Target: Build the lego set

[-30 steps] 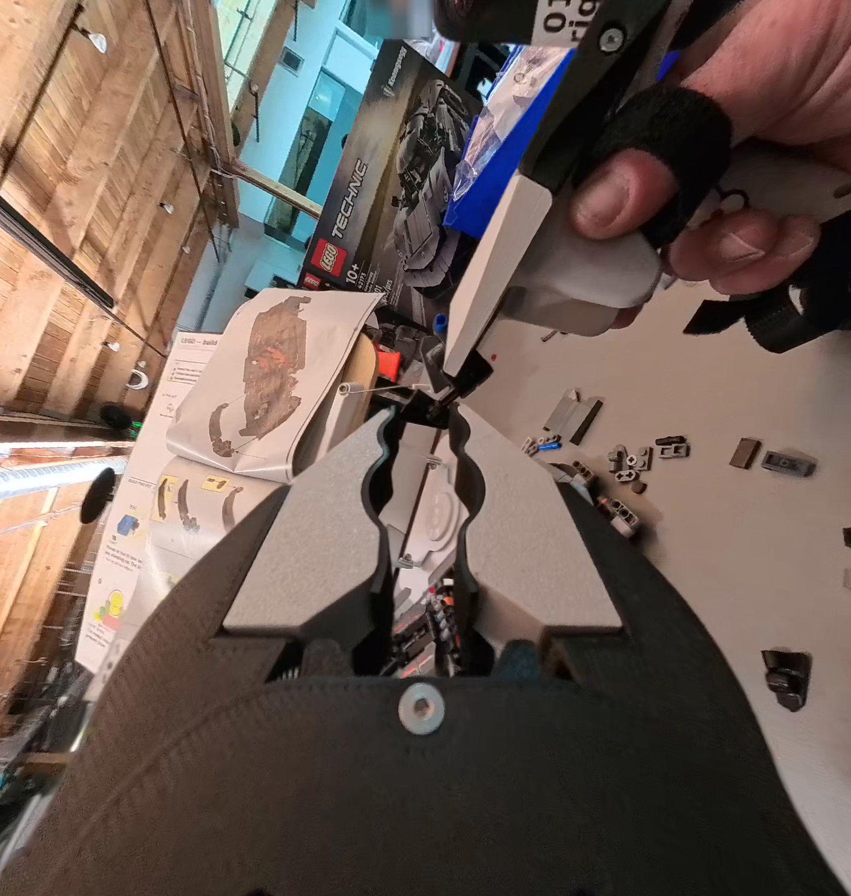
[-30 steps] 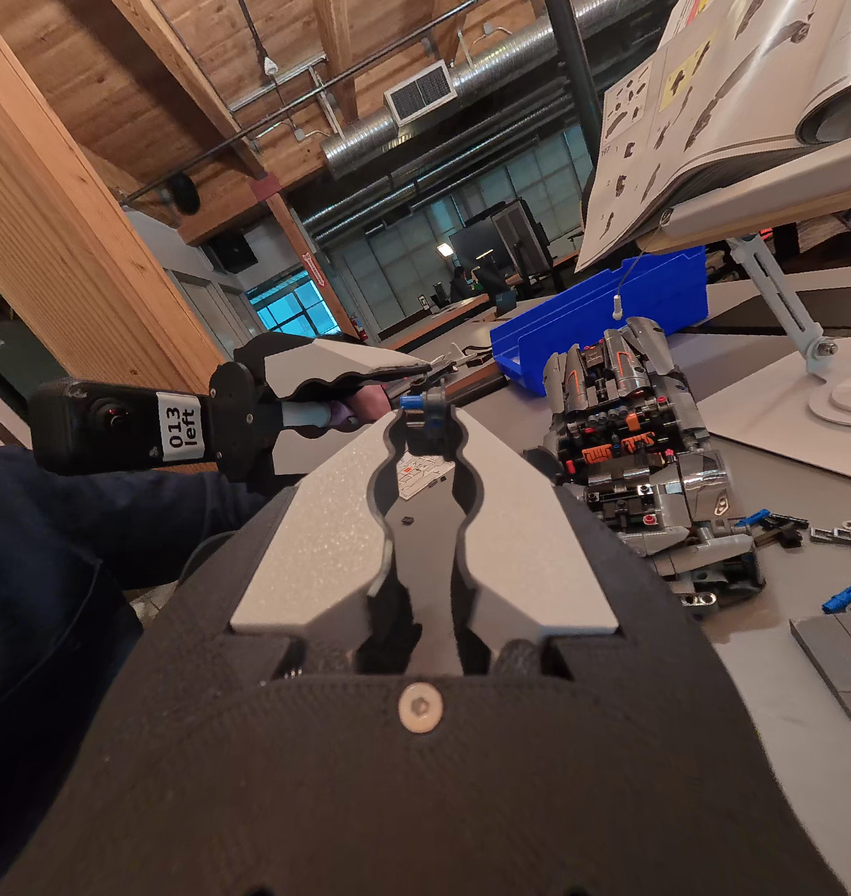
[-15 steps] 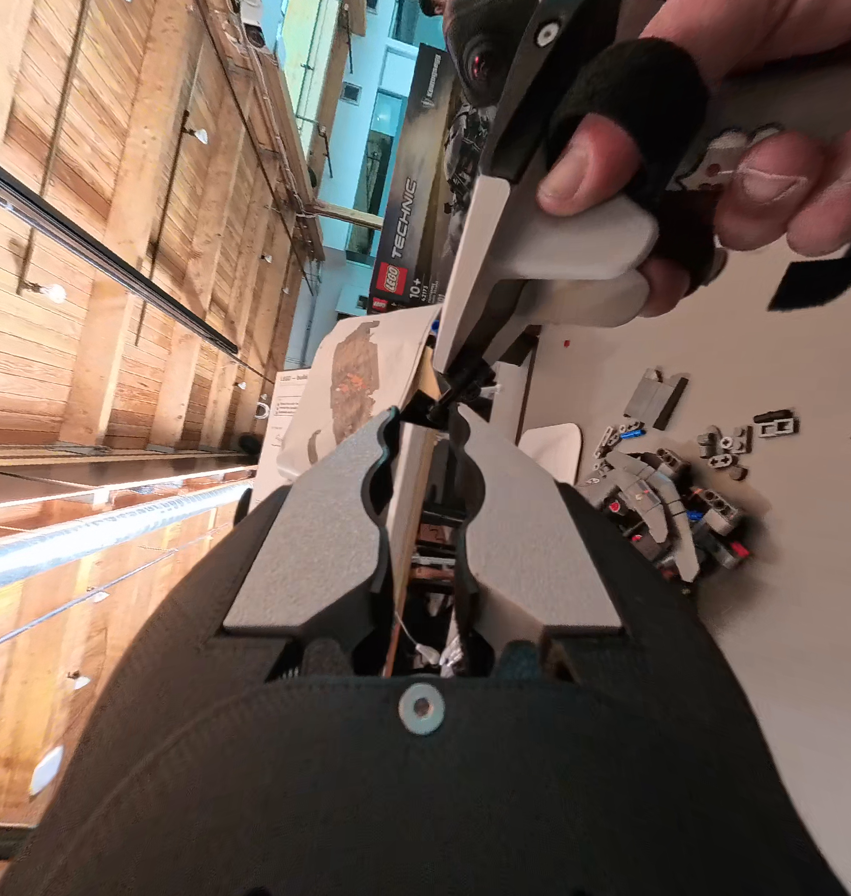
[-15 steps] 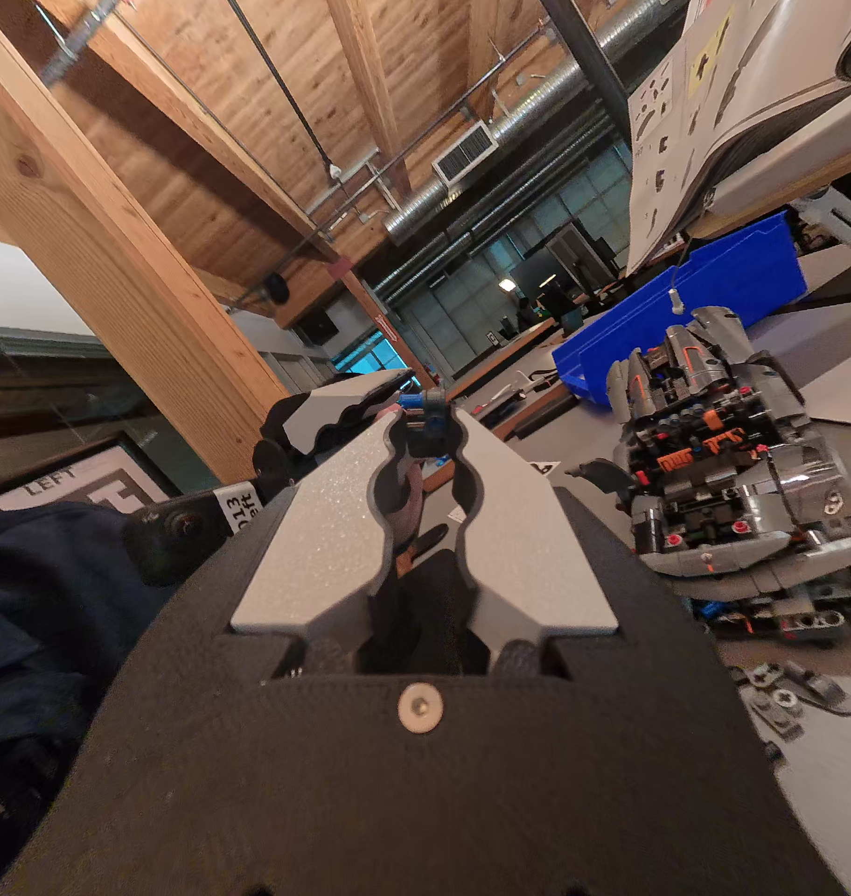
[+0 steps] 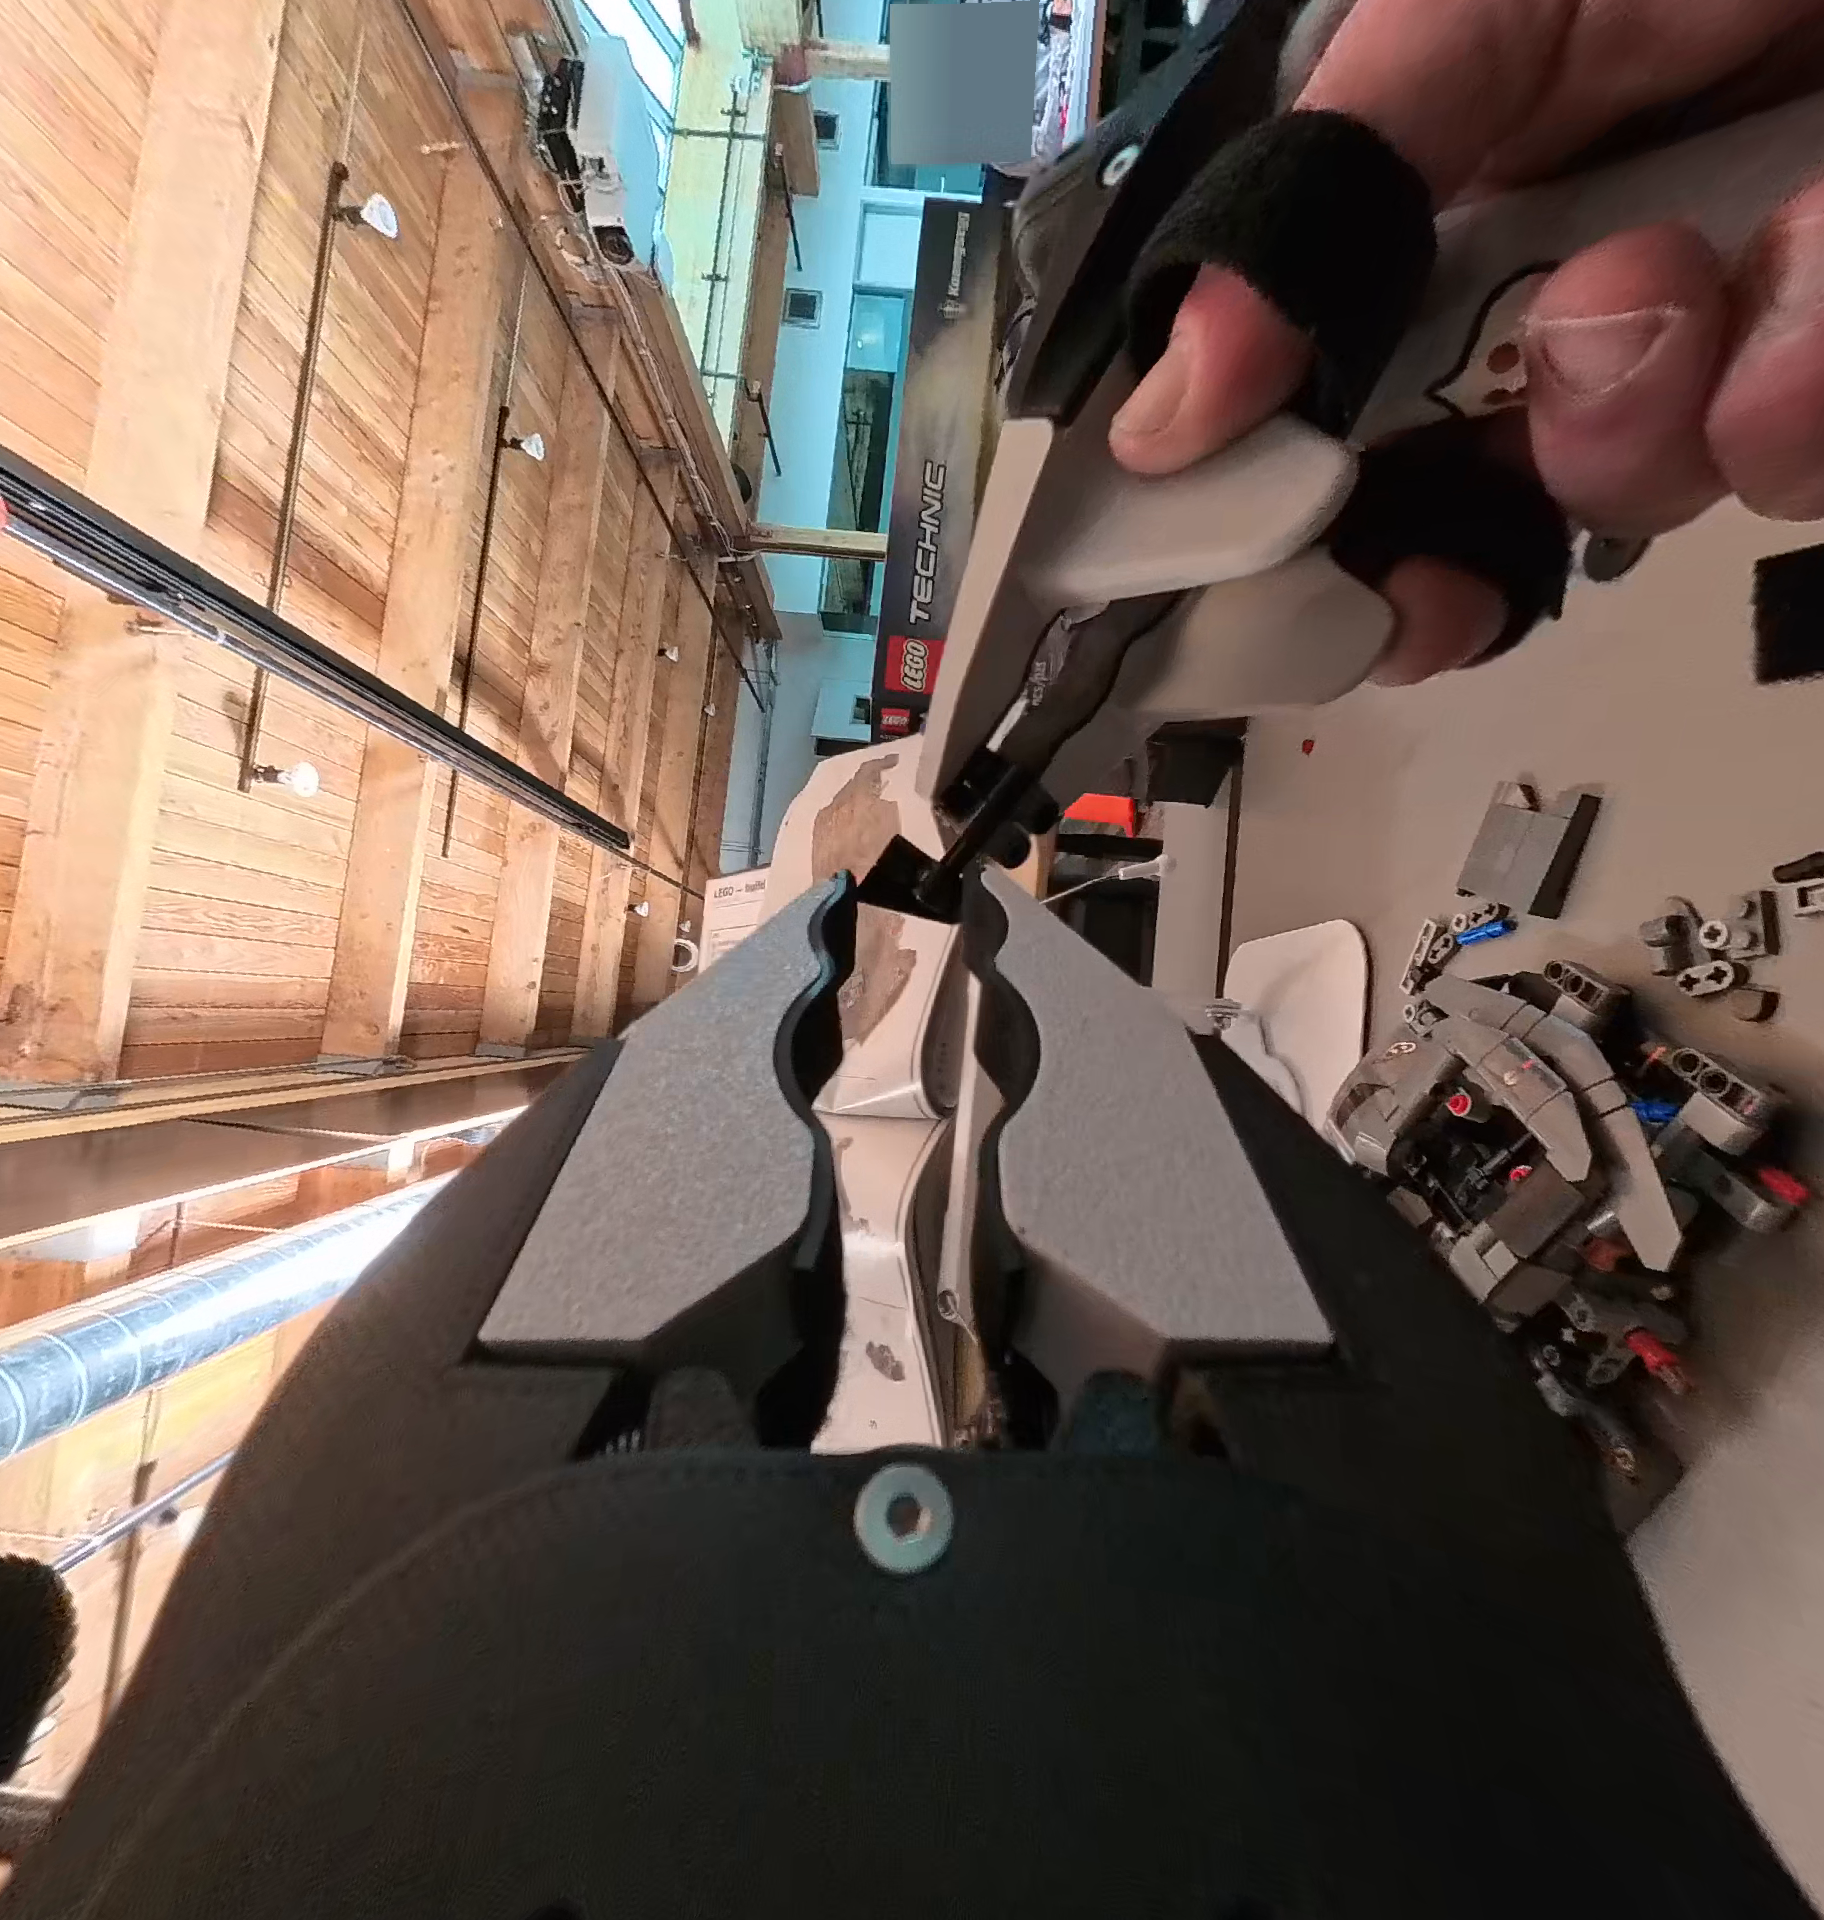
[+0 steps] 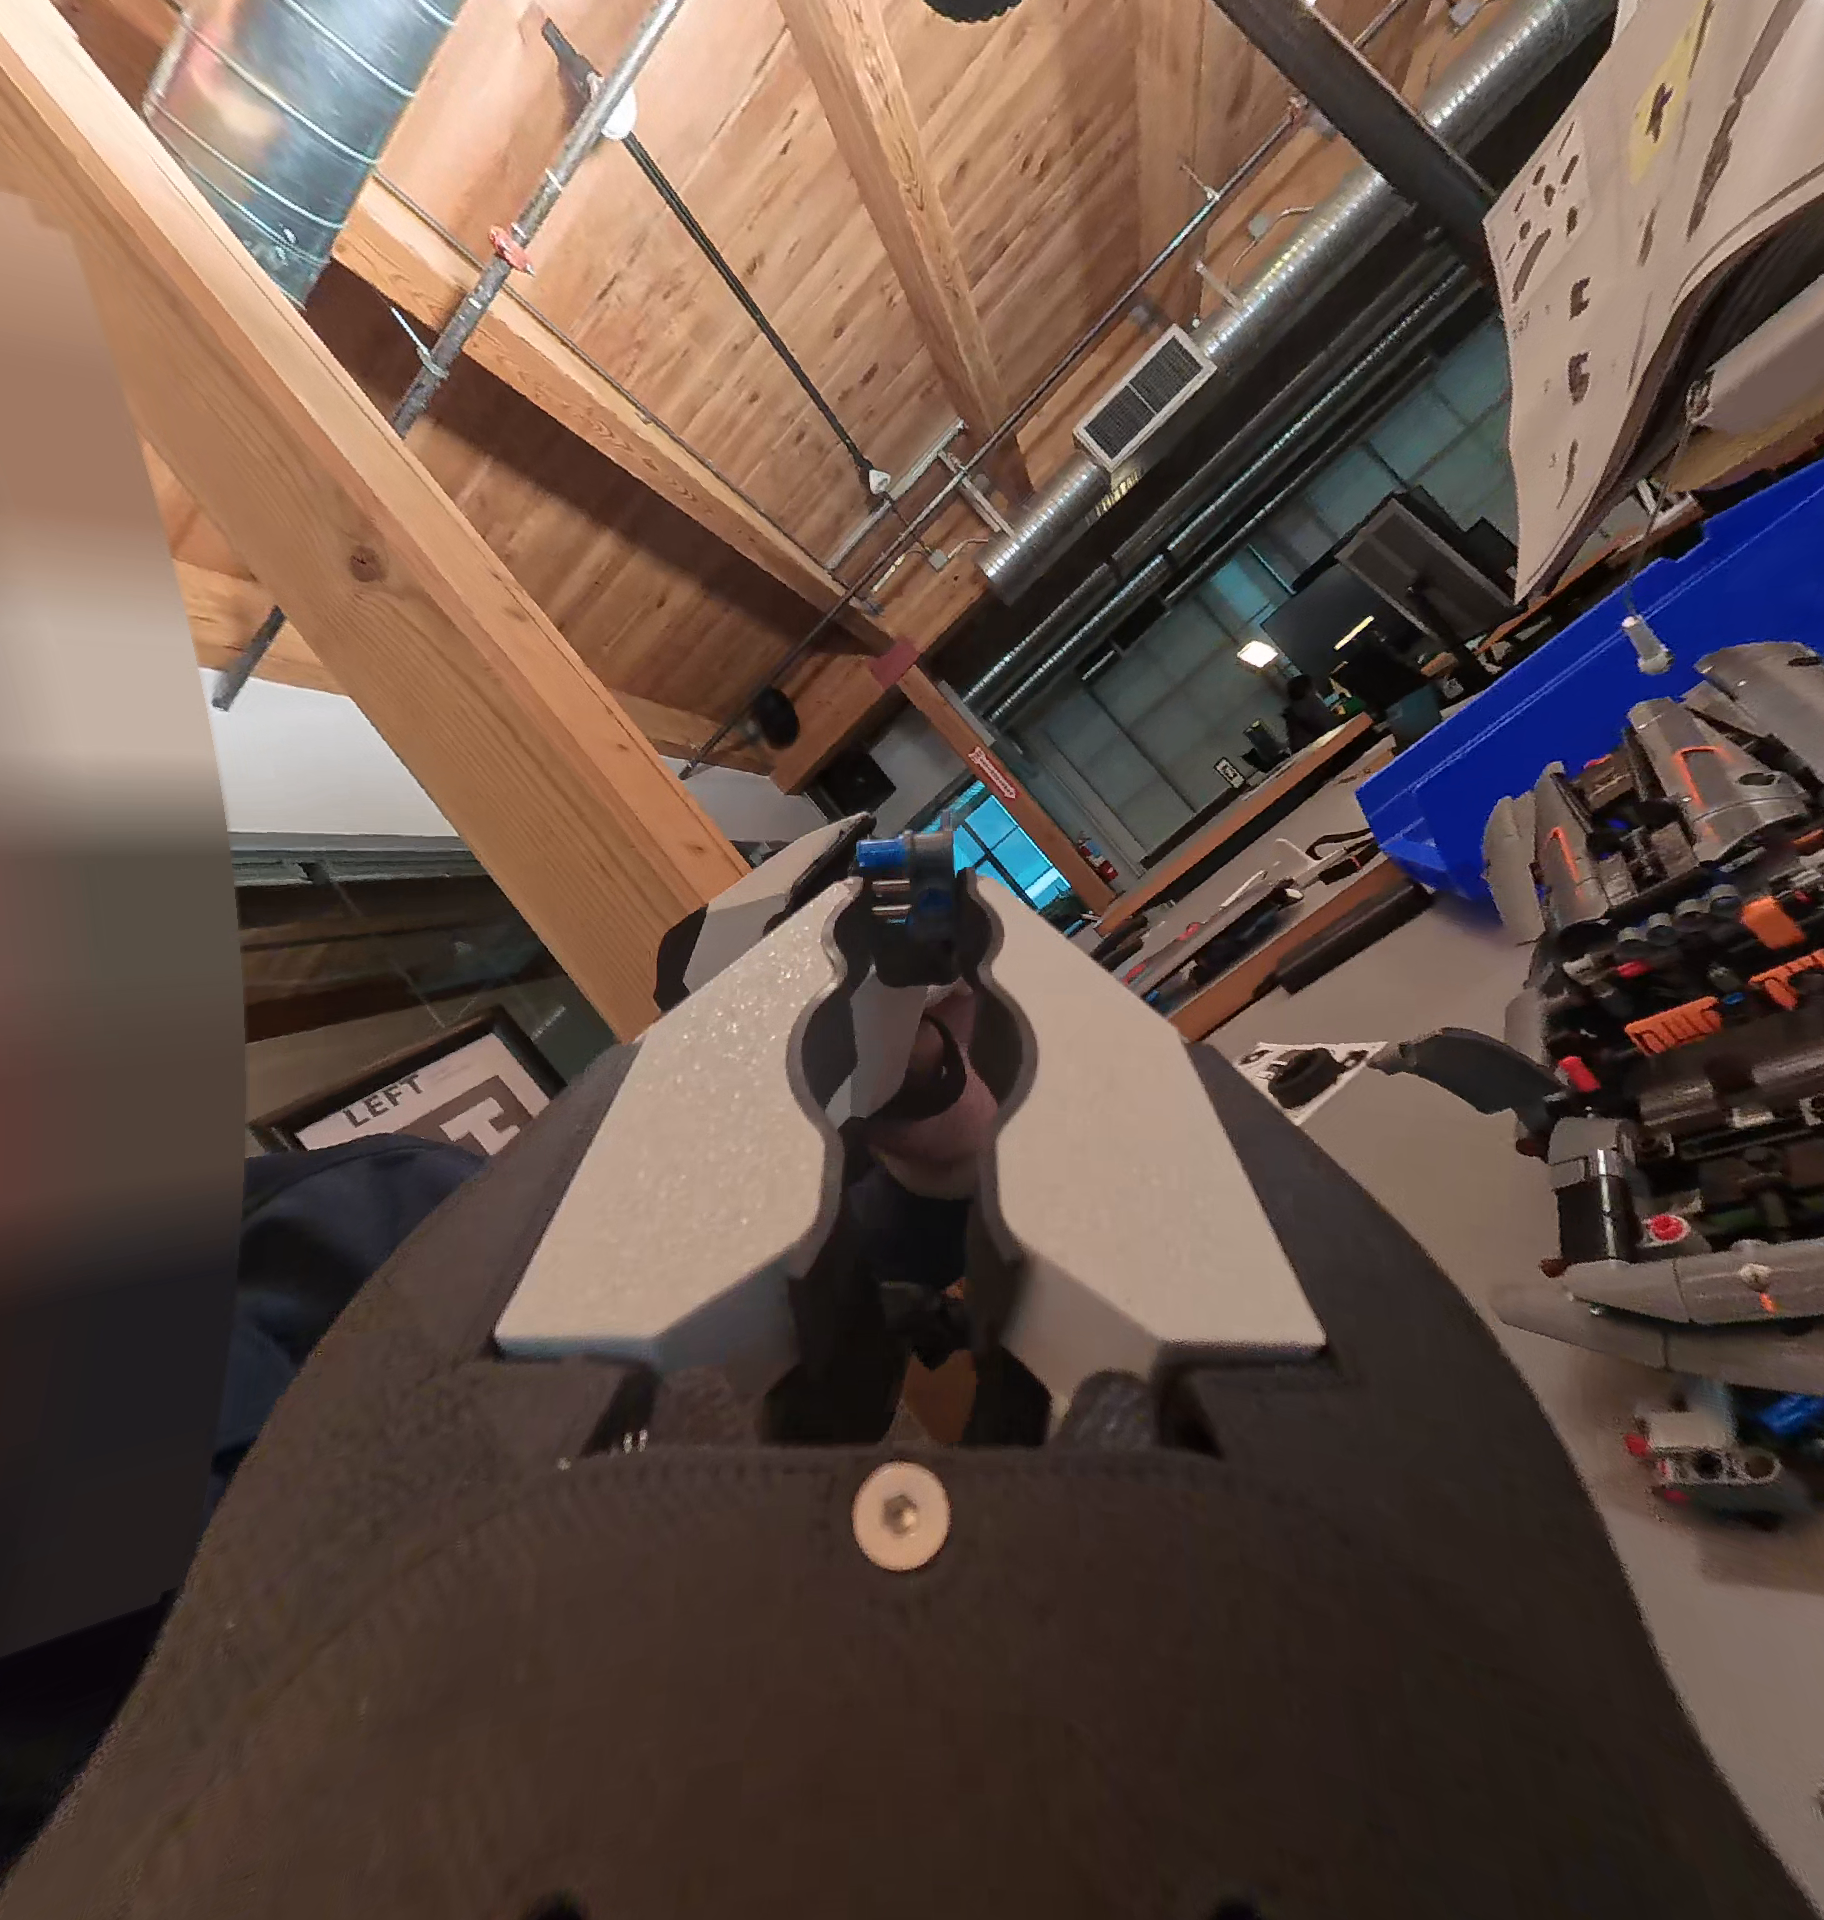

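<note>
Above the counter (image 5: pixel 1510 727), both grippers meet in mid-air, each with its fingers drawn narrow on a small part. The left gripper (image 5: pixel 908 894) pinches a black piece (image 5: pixel 892 883) at its very tips, and the right gripper (image 6: pixel 913 904) clamps a small dark connector (image 6: pixel 913 914) carrying a blue pin (image 6: pixel 877 854). Seen from the left wrist, the right gripper's tips sit just beside the black piece, touching or nearly so; whether the two parts have already clicked together I cannot tell. As for progress, one large grey model (image 6: pixel 1708 1039) with orange and red accents stands on the counter, well built up with its body panels on, so much of the build looks done. What is left, by my judgement, is joining this small sub-assembly, fitting it to the model, and using up the loose pieces (image 5: pixel 1708 935) scattered near it. Counting: two grippers, two held parts, one model, one blue bin (image 6: pixel 1614 727) behind it, one open manual (image 6: pixel 1656 229) on a stand, one dark set box (image 5: pixel 918 499) standing at the back. The loose pieces number roughly ten, though some are too small and blurred to count exactly. A hand (image 5: pixel 1510 260) wearing black finger straps grips the right gripper's handle.
</note>
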Demonstrator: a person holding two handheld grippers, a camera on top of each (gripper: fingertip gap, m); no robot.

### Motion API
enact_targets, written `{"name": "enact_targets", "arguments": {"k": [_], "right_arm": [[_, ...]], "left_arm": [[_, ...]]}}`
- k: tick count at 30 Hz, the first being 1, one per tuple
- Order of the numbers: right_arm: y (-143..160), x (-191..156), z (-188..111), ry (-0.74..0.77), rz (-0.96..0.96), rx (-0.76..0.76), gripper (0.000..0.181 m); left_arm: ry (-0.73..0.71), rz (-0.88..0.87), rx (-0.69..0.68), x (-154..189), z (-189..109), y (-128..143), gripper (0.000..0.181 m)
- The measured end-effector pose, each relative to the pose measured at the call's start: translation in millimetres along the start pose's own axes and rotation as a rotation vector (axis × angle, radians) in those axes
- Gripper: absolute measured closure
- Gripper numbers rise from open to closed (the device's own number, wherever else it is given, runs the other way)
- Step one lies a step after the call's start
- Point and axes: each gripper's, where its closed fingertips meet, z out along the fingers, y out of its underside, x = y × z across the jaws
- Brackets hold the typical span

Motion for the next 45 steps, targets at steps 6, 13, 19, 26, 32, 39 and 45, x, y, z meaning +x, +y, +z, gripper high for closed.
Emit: {"name": "enact_targets", "arguments": {"k": [6,13,19,26,32,39,45], "right_arm": [[-4.9,-4.1,-0.4,-0.025,0.018,0.041,0.167],[-8.8,-3.6,-1.6,0.0,-0.022,0.078,0.167],[-11.6,-3.8,-3.6,0.016,-0.048,0.1,0.167],[-15.6,-3.8,-5.9,0.025,-0.061,0.14,0.169],[-19.0,-1.9,-8.9,0.033,-0.068,0.16,0.168],[-25.7,-8.5,-12.1,0.002,-0.088,0.192,0.168],[-28.1,-9.7,-14.1,0.041,-0.171,0.186,0.168]], "left_arm": [[-0.033,0.061,-0.005,-4.6,1.4,-4.2,0.165],[-0.033,0.031,-0.024,-6.6,6.8,-2.6,0.164],[-0.041,0.034,-0.033,-5.4,9.0,-4.8,0.165],[-0.046,0.023,-0.053,-4.8,13.0,-6.4,0.165],[-0.038,-0.026,-0.051,-3.3,17.2,-6.6,0.164],[-0.002,-0.062,-0.022,-2.7,19.4,-10.7,0.15],[0.099,-0.32,-0.018,-5.3,16.1,-2.8,0.14]]}}
